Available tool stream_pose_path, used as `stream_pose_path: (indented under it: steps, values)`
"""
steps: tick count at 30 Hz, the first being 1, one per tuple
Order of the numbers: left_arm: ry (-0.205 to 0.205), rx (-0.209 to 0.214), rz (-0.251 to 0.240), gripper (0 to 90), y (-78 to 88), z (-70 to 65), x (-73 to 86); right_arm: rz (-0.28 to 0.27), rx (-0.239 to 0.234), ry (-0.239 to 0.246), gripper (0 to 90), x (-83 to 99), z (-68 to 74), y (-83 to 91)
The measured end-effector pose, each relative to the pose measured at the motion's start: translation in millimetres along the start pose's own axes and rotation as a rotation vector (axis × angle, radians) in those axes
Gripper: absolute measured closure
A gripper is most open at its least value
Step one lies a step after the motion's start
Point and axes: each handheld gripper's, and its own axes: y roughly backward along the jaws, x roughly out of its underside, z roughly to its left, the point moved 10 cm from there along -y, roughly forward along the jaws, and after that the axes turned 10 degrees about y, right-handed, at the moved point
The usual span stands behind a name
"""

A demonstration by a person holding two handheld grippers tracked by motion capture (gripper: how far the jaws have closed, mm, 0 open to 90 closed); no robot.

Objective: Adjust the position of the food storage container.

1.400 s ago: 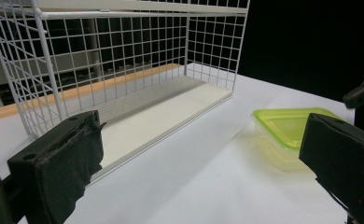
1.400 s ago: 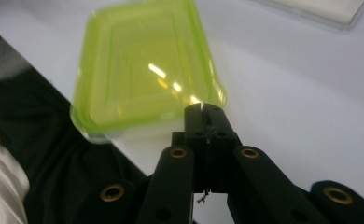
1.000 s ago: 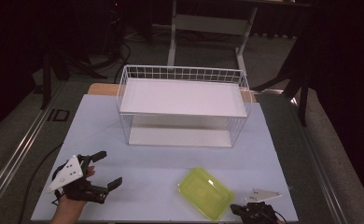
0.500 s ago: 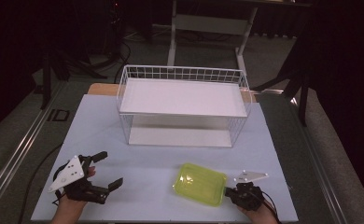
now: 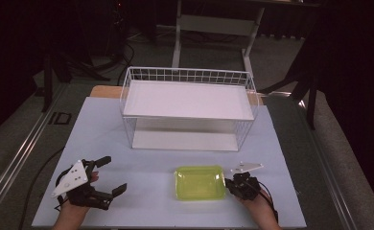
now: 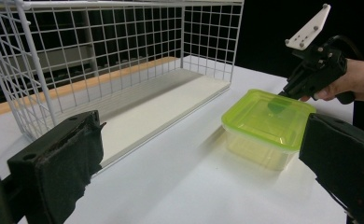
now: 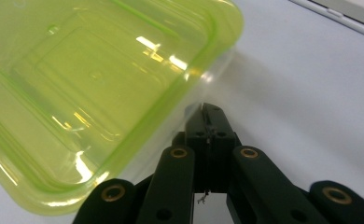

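A clear container with a lime-green lid point(image 5: 199, 182) lies flat on the white table point(image 5: 151, 163), in front of the wire basket. My right gripper point(image 5: 230, 184) is shut, and its closed tips rest against the container's right side. In the right gripper view the shut jaws of my right gripper point(image 7: 208, 112) meet the clear wall just under the lid point(image 7: 91, 84), with nothing between them. My left gripper point(image 5: 112, 175) stands open at the front left, well apart from the container. In the left gripper view the container point(image 6: 269, 119) and the right gripper point(image 6: 280, 93) appear between the wide jaws of my left gripper point(image 6: 203, 186).
A white wire basket point(image 5: 187, 76) with a white board as its floor stands at the back middle of the table; its wire side point(image 6: 124, 46) faces my left gripper. The table's front edge runs close below both hands.
My right gripper has moved forward and left against the container. The container has slid left and away from the front edge, turning from tilted to square with the table. The left gripper kept still.
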Motion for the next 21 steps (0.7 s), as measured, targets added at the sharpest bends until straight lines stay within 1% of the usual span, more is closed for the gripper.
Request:
stream_pose_path:
  steps: [2, 5, 6, 7, 8, 10, 14, 21]
  values:
    - [0.0, -0.001, -0.001, 0.4, 0.2, 0.0, -0.2, -0.002, 0.008, 0.001, 90.0, 2.6, -1.3, 2.4]
    - [0.0, -0.001, -0.001, 0.4, -0.1, -0.1, -0.2, -0.001, 0.004, -0.003, 90.0, 5.6, 0.7, 4.7]
    - [0.0, -0.001, 0.003, 0.4, -0.6, -0.8, 0.1, 0.005, -0.005, -0.005, 90.0, 8.3, 3.6, 5.1]
    - [-0.004, -0.002, 0.005, 0.4, -0.7, -1.3, 0.5, 0.012, -0.026, -0.01, 90.0, 11.7, 10.7, 5.0]
    - [-0.006, 0.0, 0.007, 0.4, -1.0, -1.8, 0.8, 0.013, -0.036, -0.008, 90.0, 12.1, 14.6, 4.9]
    - [-0.005, 0.001, 0.009, 0.4, -1.6, -2.3, 1.1, 0.016, -0.045, 0.005, 90.0, 11.2, 19.7, 4.0]
    - [-0.003, 0.004, 0.009, 0.4, -2.3, -2.6, 1.5, 0.019, -0.051, 0.011, 90.0, 6.0, 23.4, -0.4]
    - [0.002, 0.004, 0.014, 0.4, -2.3, -1.1, 2.8, 0.007, -0.072, 0.025, 90.0, -10.0, 30.8, -10.4]
